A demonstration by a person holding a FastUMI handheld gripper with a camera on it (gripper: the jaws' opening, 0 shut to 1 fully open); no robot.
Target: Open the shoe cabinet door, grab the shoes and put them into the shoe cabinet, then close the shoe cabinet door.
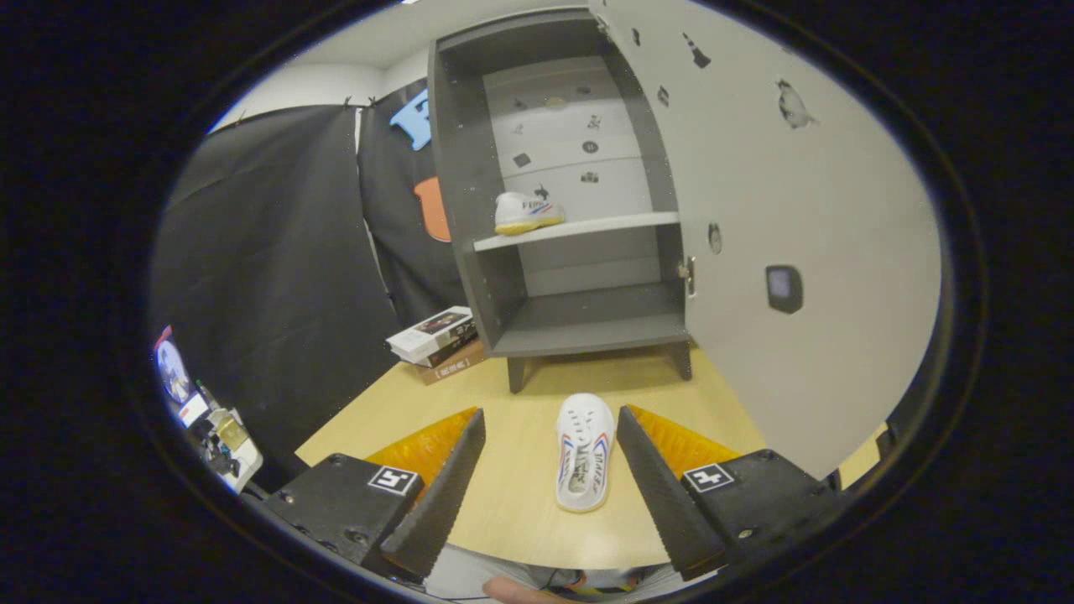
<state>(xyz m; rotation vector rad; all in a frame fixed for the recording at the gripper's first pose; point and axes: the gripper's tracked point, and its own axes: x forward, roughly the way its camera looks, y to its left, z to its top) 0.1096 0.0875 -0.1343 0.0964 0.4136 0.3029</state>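
**2nd shoe next**

Tongs (550, 453) wide open, holding nothing. Shoe (584, 451) lies on tabletop (512, 503) betw. fingers, nearer the right one, toe pointing far. Cabinet (570, 218) door (789, 235) open; other shoe (527, 212) on shelf. Prob. light, soft-sided; grip across midsection.

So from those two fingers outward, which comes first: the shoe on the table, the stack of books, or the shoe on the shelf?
From the open gripper:
1. Shoe on the table, between the fingers, closer to the right one.
2. Stack of books, ahead to the left, beside the cabinet.
3. Shoe on the shelf, inside the cabinet, farthest.
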